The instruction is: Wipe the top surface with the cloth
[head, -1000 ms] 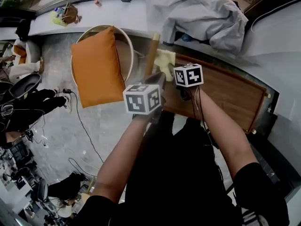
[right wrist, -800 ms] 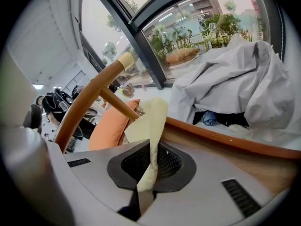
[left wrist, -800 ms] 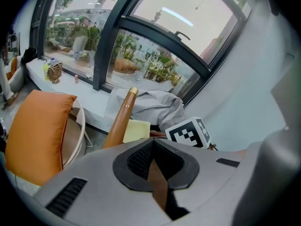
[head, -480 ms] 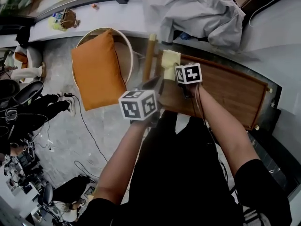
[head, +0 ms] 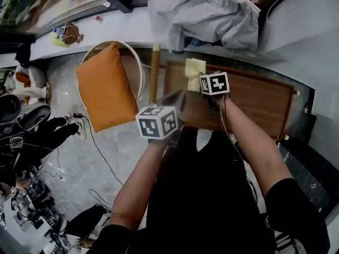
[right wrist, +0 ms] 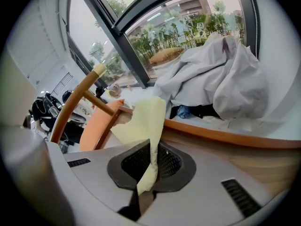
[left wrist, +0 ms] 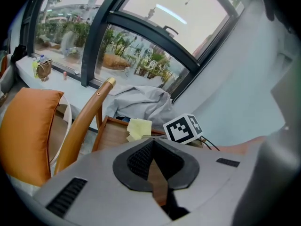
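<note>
One cloth (right wrist: 143, 121) clamped, right gripper (right wrist: 149, 161) outstretched

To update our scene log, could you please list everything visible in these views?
cloth: one, pale yellow, over the table's left end
table: one, brown wood, in front of the person
cushion: one, orange, on the chair
chair: one, white and round, left of the table
post: one, light wood, between chair and table
sheet: one, grey, heaped on the sill behind the table
bag: one, brown, on the sill at far left
left gripper: one, grey, shut and empty, above the table's near edge
right gripper: one, grey, shut on the cloth
</note>
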The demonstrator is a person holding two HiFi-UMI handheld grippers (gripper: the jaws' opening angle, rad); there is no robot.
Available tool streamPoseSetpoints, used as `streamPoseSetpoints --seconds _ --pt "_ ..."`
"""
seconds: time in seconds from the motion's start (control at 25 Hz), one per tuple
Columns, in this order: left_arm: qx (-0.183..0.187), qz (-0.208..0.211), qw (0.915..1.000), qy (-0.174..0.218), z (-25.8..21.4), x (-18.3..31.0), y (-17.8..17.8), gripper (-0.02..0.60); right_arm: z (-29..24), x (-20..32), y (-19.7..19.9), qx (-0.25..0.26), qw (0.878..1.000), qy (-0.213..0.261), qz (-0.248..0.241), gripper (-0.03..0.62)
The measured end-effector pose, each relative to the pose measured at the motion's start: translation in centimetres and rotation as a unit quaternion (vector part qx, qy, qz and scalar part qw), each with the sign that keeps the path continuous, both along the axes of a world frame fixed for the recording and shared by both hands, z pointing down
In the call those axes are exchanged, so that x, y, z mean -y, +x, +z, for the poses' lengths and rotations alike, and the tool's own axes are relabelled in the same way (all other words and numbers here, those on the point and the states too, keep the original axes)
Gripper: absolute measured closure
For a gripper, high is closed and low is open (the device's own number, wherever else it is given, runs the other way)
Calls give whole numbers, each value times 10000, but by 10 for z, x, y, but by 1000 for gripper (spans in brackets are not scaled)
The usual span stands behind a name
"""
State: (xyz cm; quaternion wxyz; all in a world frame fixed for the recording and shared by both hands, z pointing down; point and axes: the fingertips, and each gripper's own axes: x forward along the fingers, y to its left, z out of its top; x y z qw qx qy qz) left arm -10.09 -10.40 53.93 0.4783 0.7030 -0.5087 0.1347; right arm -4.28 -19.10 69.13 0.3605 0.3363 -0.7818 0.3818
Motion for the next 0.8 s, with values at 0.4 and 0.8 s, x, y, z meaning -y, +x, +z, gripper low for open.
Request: streamPoseSetpoints --seconds 0.4,0.8 --pt "34 275 9996 -39 5 4 41 574 1 6 60 -89 9996 -41 283 562" --pt "43 562 9984 -13 4 7 89 574 -2 6 128 -163 9985 2 530 562"
